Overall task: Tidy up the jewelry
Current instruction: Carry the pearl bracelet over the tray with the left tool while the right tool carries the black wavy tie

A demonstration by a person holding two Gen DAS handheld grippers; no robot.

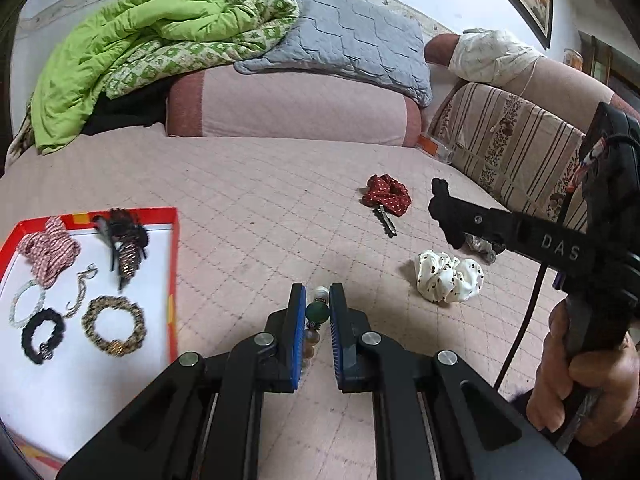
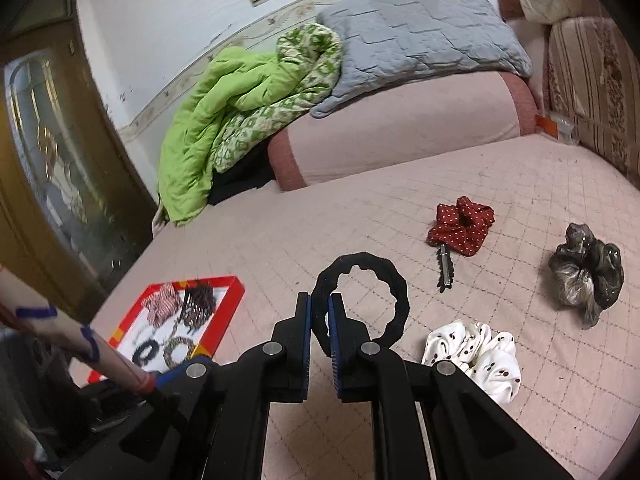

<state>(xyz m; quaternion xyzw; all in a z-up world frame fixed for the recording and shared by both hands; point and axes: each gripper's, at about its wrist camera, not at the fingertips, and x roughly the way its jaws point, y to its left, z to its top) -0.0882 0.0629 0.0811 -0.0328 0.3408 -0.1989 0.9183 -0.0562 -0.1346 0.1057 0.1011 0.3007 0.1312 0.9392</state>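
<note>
Over pink bedspread [image 2: 500, 184], right claw [image 2: 320, 316] grips black hair tie [image 2: 396, 280]; left claw [image 1: 317, 312] clenches beaded bracelet [image 1: 317, 311]

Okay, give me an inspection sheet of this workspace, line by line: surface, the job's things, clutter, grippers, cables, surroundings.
Surface: pink quilted bedcover, lightly stained.
Job's things: red-rimmed tray holding a striped scrunchie, claw clip, chain and three bracelets or hair ties; loose on the bedcover are a red dotted scrunchie, white dotted scrunchie and dark shiny scrunchie.
Clutter: key beside the red scrunchie.
Grippers: left gripper shut on a beaded bracelet; right gripper shut on a black hair tie.
Cables: black cable hanging from the right gripper.
Surroundings: green quilt, grey pillow, striped cushion, wooden door.
</note>
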